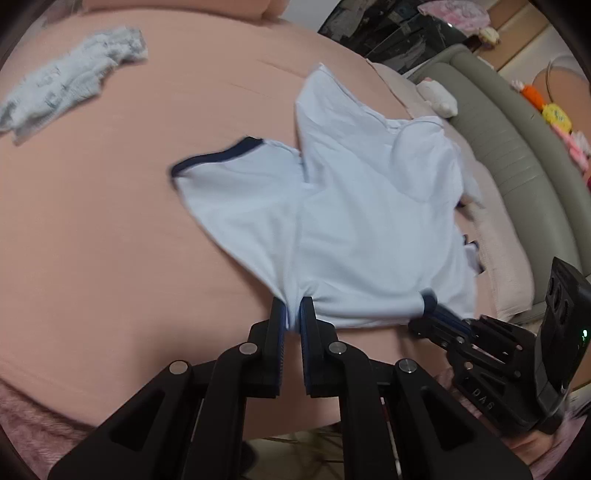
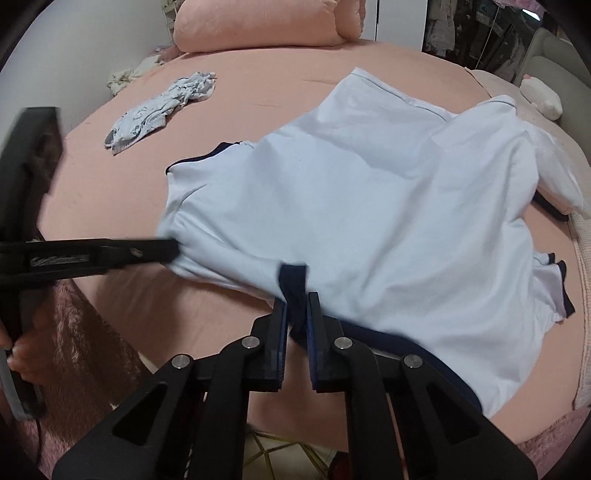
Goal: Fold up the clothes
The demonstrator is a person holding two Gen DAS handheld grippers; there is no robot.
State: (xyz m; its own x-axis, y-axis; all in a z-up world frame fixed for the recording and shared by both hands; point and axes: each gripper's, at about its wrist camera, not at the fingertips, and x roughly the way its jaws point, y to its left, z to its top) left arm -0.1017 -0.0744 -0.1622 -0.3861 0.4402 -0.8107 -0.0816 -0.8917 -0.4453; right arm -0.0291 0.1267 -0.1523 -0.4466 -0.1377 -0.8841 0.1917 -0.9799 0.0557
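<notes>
A pale blue shirt with navy trim [image 1: 369, 221] lies spread on the pink bed [image 1: 110, 229]; it also shows in the right wrist view [image 2: 369, 206]. My left gripper [image 1: 294, 306] is shut on the shirt's near edge, at the shoulder by the left sleeve [image 1: 229, 192]. My right gripper [image 2: 296, 301] is shut on a navy-trimmed edge of the shirt. In the left wrist view the right gripper [image 1: 430, 304] shows at the shirt's near right edge. In the right wrist view the left gripper [image 2: 171, 249] shows at the shirt's left edge.
A crumpled grey-white garment [image 1: 70, 79] lies far left on the bed, also in the right wrist view [image 2: 162, 107]. A pink pillow [image 2: 258, 26] sits at the head. A grey upholstered frame [image 1: 517, 147] and a white plush toy [image 2: 541, 98] are on the right.
</notes>
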